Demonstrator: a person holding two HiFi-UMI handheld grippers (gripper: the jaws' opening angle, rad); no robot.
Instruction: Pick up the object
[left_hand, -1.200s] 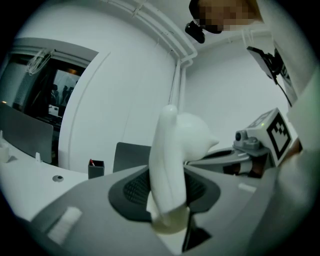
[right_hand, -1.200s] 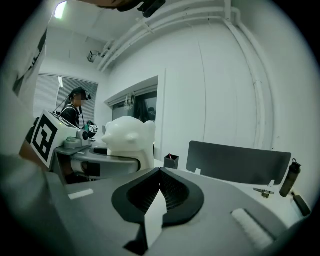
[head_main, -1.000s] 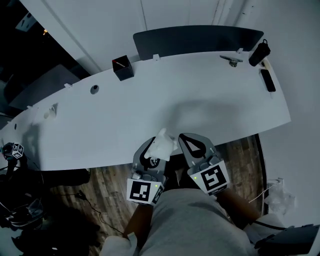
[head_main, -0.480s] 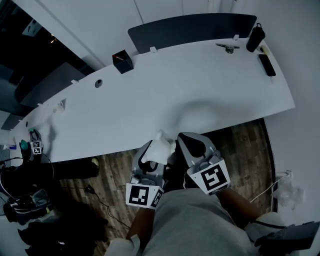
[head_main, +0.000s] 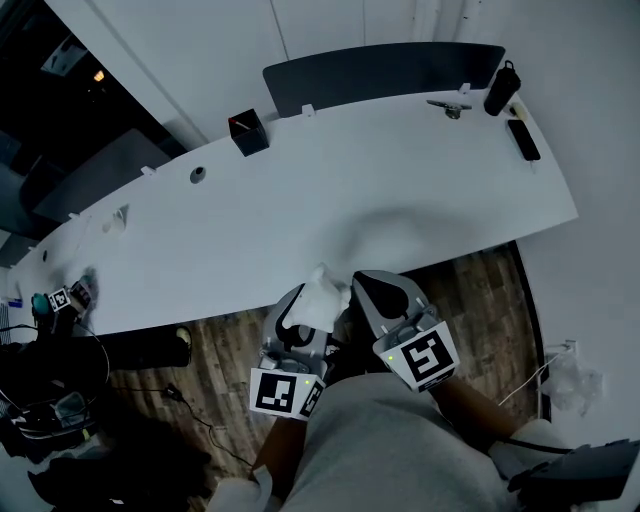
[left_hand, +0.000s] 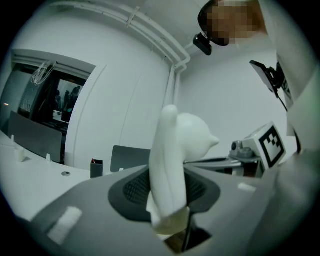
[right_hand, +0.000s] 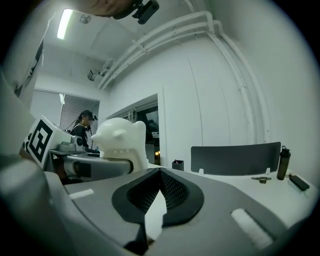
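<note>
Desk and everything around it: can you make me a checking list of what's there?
Surface: white curved desk.
Job's things: white object, held in the left hand-held gripper off the desk.
Clutter: black box, bottle, flat black item, small metal thing, all near the far edge.
Grippers: left one shut on the white object; right hand-held gripper shut, empty.
Cables: dark tangle on the floor at the left.
Surroundings: wood floor, dark divider panel, white walls.
</note>
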